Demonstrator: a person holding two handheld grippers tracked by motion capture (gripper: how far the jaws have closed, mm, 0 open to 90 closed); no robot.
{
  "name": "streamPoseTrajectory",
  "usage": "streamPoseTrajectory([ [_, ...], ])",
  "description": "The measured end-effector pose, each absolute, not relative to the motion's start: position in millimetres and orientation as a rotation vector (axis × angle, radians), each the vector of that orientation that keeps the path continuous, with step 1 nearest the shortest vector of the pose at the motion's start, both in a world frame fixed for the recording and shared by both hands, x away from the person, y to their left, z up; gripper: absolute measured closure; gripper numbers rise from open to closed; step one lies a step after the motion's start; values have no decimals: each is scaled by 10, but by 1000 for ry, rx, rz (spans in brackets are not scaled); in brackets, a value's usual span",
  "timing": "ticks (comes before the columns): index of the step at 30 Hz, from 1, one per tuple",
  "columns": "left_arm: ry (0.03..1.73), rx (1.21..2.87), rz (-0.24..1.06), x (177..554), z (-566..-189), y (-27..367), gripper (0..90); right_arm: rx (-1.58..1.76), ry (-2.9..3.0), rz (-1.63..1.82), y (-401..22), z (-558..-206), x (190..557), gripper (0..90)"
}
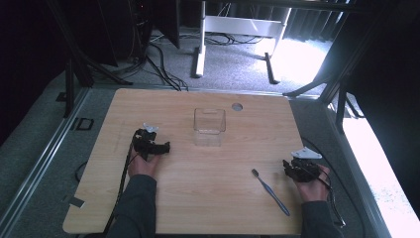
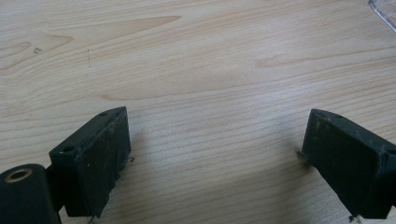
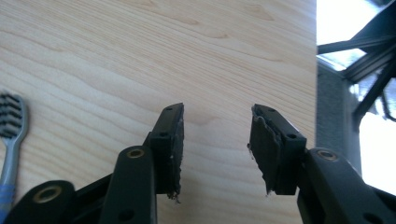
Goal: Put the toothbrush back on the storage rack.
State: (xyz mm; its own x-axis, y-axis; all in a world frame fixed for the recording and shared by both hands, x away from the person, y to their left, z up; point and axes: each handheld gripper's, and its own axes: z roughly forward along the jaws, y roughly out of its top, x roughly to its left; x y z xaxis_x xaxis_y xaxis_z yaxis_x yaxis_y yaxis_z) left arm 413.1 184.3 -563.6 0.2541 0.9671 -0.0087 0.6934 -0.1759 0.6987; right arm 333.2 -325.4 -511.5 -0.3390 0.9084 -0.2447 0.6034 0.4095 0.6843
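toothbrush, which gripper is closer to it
Right. The right gripper sits just right of the toothbrush, jaws open and empty. The left gripper is far across the table, left of it.

Daylight glare at right, dark surrounds
Blown-out white light floods the grey carpeted floor (image 1: 297,59) at the upper and lower right of the high view; the pale wooden table (image 1: 198,198) is evenly lit, soft shadows lie under both grippers' jaws, and the nearest parts are slightly blurred.
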Motion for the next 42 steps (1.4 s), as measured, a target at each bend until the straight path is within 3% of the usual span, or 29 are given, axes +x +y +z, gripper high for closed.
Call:
streamPoseTrajectory([
  [22,1504,1943,604,4126,-5635,1837,81,1267,2067,666,-2931,-4701,2899,580],
  [42,1505,1941,604,4123,-5635,1833,82,1296,2193,687,-2846,-4589,2851,593],
])
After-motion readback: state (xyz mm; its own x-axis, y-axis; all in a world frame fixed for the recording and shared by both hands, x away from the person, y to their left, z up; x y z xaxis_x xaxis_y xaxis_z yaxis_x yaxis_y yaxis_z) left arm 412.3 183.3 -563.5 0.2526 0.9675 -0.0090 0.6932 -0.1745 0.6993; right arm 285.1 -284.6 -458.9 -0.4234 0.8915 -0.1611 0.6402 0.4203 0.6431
